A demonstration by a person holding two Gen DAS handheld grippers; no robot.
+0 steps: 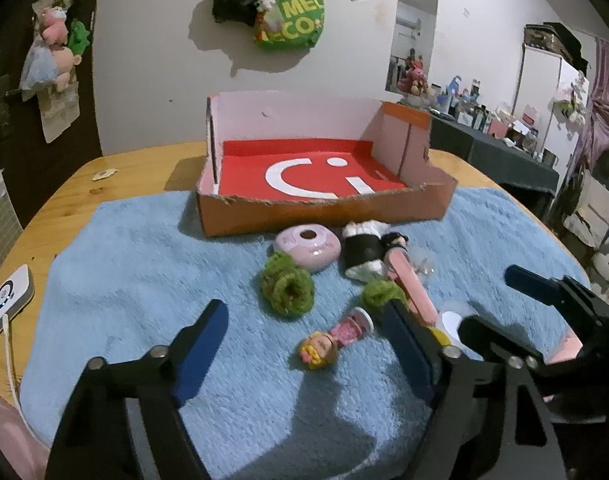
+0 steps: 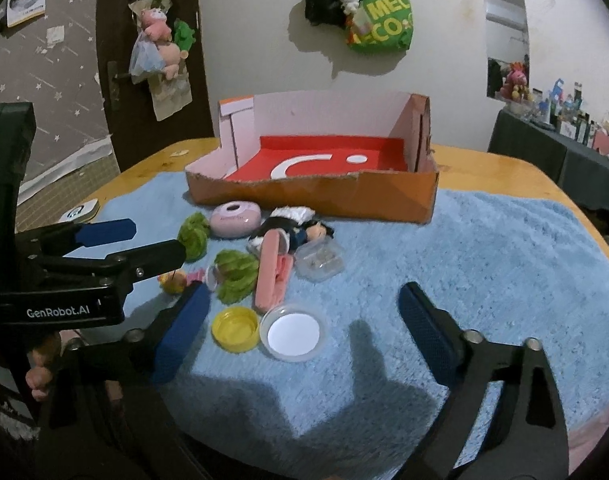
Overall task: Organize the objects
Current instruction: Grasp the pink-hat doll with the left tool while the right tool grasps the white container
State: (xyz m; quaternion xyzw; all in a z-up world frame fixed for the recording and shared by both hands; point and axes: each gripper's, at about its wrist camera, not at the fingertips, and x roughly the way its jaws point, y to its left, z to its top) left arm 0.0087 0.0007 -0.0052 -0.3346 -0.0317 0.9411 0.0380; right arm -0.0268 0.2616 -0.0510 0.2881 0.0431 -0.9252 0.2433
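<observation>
Hiding part of the pink comb (image 1: 410,290), the left gripper (image 1: 304,350) and right gripper (image 2: 304,328) gape wide, holding nothing.

- Blue towel (image 2: 484,248): open right of the toy cluster, clear up to the box.
- Orange box (image 2: 384,200): low torn front wall, tall back and side walls.
- Left hand-held gripper (image 2: 144,240) crowds the cluster's left side.

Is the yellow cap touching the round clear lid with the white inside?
Touching, or very nearly: in the right wrist view the yellow cap and the clear lid lie side by side on the blue towel, rims meeting with no towel visible between them.
</observation>
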